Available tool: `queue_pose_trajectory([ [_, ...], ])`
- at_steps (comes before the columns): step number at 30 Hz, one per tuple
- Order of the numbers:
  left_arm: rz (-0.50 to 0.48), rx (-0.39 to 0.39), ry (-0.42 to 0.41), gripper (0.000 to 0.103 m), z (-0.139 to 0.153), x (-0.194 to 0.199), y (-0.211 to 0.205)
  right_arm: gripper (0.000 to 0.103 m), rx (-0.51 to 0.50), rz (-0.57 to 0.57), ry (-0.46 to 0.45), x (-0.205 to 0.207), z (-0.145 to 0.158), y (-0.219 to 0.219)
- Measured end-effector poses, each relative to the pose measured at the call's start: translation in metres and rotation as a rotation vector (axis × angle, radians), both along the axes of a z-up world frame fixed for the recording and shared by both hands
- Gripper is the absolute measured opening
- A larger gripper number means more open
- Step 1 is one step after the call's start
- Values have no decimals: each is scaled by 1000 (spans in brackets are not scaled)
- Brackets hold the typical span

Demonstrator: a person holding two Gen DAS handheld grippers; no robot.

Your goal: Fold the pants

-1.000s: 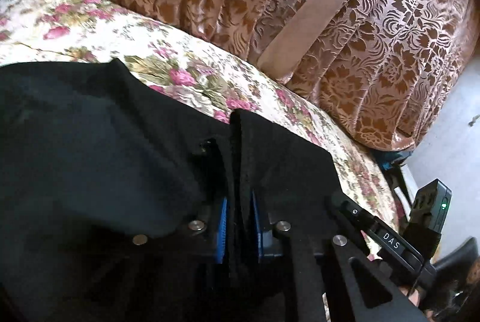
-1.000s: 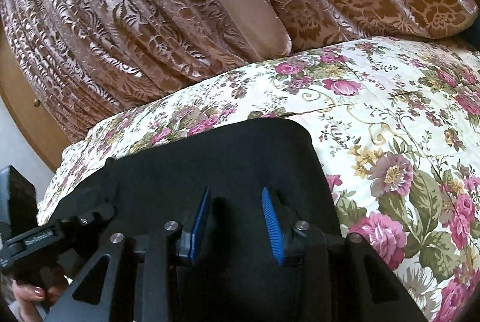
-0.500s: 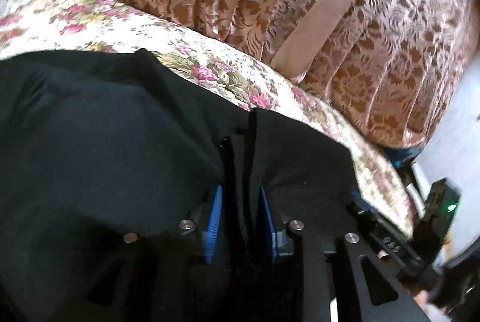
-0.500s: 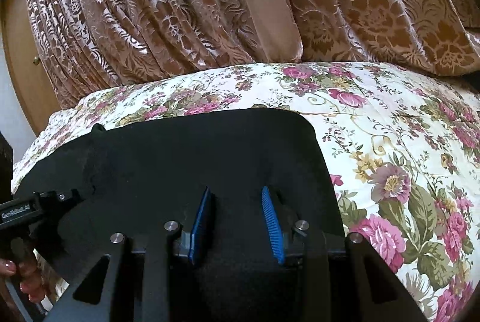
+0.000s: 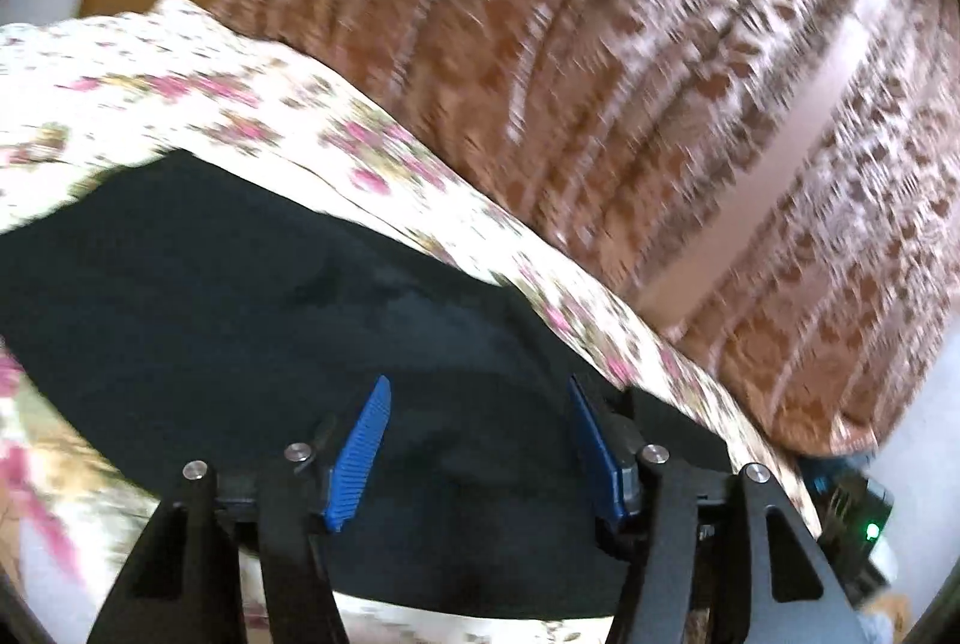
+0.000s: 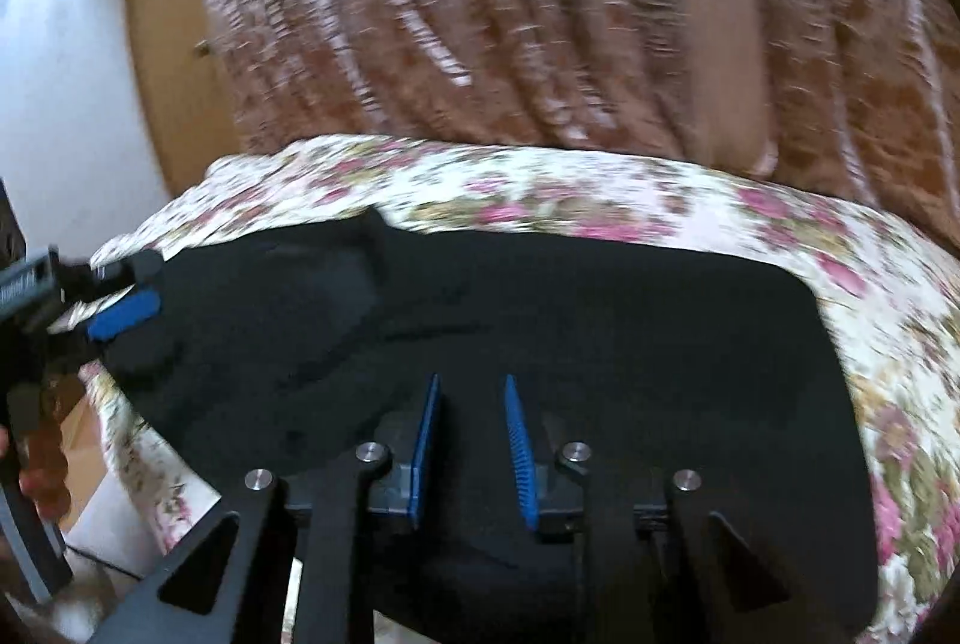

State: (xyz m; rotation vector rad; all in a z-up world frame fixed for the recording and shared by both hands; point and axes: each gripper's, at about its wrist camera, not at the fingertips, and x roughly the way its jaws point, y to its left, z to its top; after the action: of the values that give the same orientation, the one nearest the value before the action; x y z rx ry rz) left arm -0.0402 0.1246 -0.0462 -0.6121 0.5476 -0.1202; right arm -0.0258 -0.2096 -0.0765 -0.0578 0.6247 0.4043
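The black cloth pants [image 6: 540, 344] lie folded flat on the floral-print bedspread [image 6: 888, 320]. The left gripper [image 5: 480, 440] has just been opening, its jaws spread and released above the cloth. The right gripper [image 6: 468, 440] has just been closing; its narrow jaws pinch nothing

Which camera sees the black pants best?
The right wrist view: the pants spread across the flowered bedspread, with the far and right edges clear. The left wrist view shows the pants too, but cut off at the frame's left edge.
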Motion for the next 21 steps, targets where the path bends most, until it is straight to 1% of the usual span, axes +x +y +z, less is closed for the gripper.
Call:
queue_pose_trajectory([
  [1, 26, 0, -4, 60, 2, -4, 8, 22, 2, 18, 9, 0, -2, 7],
  [3, 88, 12, -2, 60, 3, -12, 23, 18, 6, 34, 30, 2, -7, 16],
  [4, 124, 11, -4, 60, 4, -18, 32, 18, 13, 40, 46, 5, -11, 18],
  [6, 181, 13, -9, 60, 3, -27, 45, 18, 39, 49, 75, 9, -16, 17],
  [9, 302, 19, -9, 61, 1, -45, 68, 18, 83, 59, 98, 9, -19, 12],
  [11, 386, 17, 2, 62, -4, -56, 84, 18, 88, 68, 100, 7, -19, 11],
  [13, 449, -2, 28, 63, -10, -63, 99, 18, 103, 65, 98, 6, -21, 9],
  [15, 503, -43, 35, 63, -15, -72, 112, 17, 130, 50, 103, 6, -22, 7],
  [17, 531, -65, 39, 64, -18, -78, 118, 17, 146, 46, 108, 8, -22, 3],
  [18, 521, -74, 44, 67, -21, -77, 121, 17, 152, 46, 109, 8, -23, 3],
  [21, 482, -98, 86, 67, -30, -69, 123, 17, 159, 47, 113, 9, -23, 2],
])
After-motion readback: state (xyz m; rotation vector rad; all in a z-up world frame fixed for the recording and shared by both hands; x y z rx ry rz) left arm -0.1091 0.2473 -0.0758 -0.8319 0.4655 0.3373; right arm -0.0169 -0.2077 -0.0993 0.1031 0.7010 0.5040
